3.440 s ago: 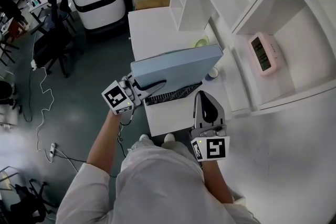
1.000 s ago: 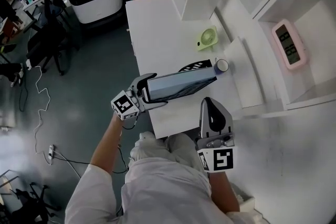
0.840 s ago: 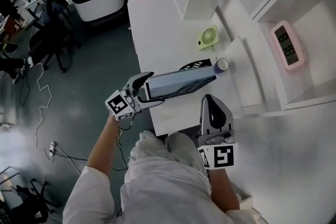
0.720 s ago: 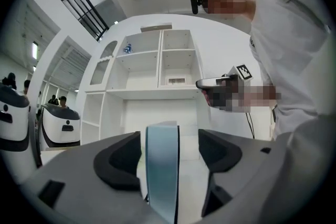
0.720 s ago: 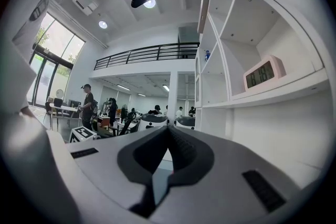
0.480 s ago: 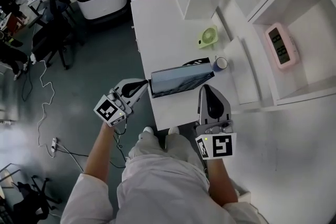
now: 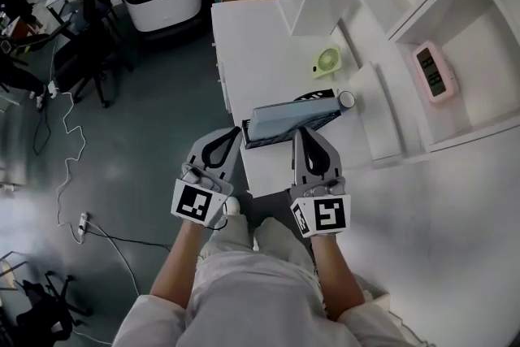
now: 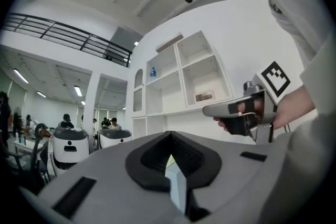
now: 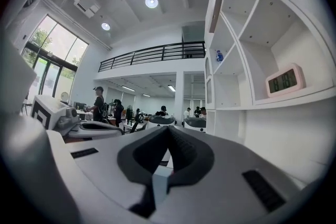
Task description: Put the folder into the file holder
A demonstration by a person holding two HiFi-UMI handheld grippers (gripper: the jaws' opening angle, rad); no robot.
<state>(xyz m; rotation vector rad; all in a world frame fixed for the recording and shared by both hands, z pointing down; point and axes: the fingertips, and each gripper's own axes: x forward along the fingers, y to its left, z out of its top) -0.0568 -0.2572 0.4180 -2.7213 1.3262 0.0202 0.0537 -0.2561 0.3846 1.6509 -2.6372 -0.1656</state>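
Holding the left gripper [image 7: 232, 134] and right gripper [image 7: 302, 136] fully closed and empty, we see the folder [image 7: 284, 119] leaning in the file holder [image 7: 315, 97] just ahead; a careless nudge could tip it out.

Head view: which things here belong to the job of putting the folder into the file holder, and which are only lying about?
Part of the job:
- folder
- black mesh file holder
- left gripper, shut
- right gripper, shut

Just lying about:
- green desk fan
- cup
- pink clock on the shelf
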